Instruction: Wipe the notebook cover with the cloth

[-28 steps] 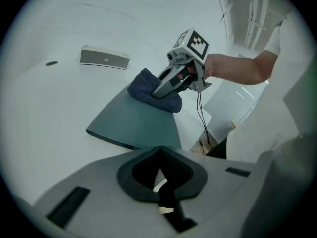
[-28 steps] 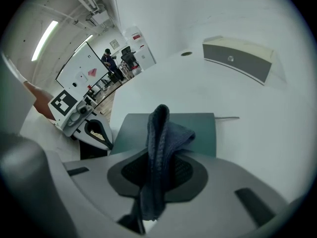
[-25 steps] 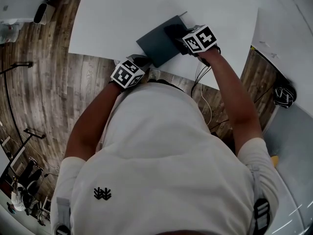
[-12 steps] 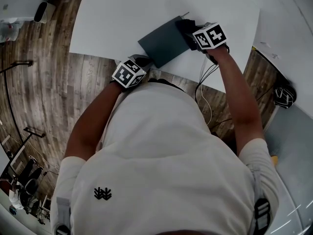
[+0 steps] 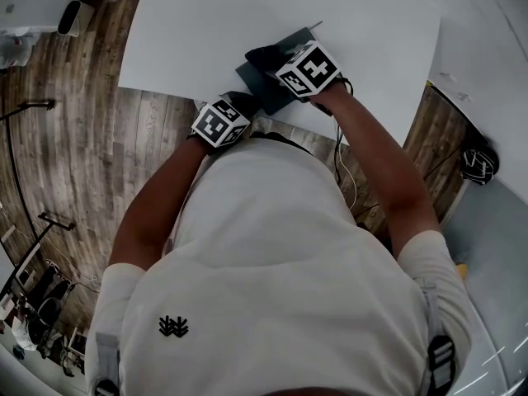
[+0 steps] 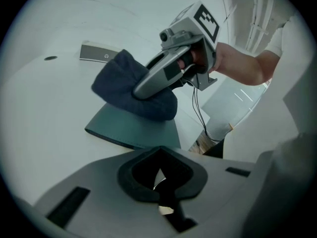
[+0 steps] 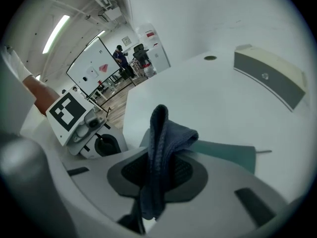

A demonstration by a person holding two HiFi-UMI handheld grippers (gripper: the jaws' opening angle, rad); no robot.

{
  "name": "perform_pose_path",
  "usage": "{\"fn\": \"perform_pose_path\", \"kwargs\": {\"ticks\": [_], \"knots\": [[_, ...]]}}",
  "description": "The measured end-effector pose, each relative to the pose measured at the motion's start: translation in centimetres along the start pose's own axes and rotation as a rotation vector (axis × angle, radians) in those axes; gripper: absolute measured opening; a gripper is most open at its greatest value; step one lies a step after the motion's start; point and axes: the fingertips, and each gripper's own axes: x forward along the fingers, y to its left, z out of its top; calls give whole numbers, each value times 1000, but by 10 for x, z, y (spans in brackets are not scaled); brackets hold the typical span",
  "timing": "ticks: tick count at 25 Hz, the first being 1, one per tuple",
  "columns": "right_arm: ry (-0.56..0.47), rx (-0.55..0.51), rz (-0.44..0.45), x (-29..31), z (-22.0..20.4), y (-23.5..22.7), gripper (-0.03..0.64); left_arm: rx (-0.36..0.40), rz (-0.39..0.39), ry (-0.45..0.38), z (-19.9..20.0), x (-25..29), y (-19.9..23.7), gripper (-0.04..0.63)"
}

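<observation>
A dark teal notebook (image 5: 266, 85) lies flat on the white table (image 5: 206, 23) near its front edge. My right gripper (image 5: 276, 60) is shut on a dark blue cloth (image 5: 262, 56) and holds it down on the cover. In the right gripper view the cloth (image 7: 163, 148) stands folded between the jaws, with the notebook (image 7: 228, 155) beyond it. The left gripper view shows the cloth (image 6: 129, 90) bunched on the notebook (image 6: 133, 130) under the right gripper (image 6: 166, 73). My left gripper (image 5: 235, 106) sits at the notebook's near left corner, its jaws (image 6: 161, 182) together with nothing seen between them.
A flat grey and cream device (image 7: 270, 76) lies further out on the table, beside a small round hole (image 7: 210, 58). A thin stick (image 5: 312, 25) pokes out at the notebook's far corner. Cables (image 5: 340, 151) hang from the right gripper. Wooden floor (image 5: 74, 139) lies left of the table.
The right gripper has swept the cloth from the notebook's right side leftward across the cover. The left gripper and the notebook have stayed where they were.
</observation>
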Motion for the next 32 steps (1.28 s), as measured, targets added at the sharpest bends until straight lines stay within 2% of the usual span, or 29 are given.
{"fn": "perform_pose_path", "kwargs": {"ticks": [5,8,22,32], "knots": [[29,-18,67,30,16,26,63,-9,-10,3,1,-1,1,6],[37,-11,65,33,18,22,63,-13,-14,6,0,-2,0,6],[35,78,-52,-11,-8,-69,64,-14,-11,9,0,0,0,6],[44,107,-110,-32,-16,-113,64,-12,-12,8,-2,-1,2,6]]}}
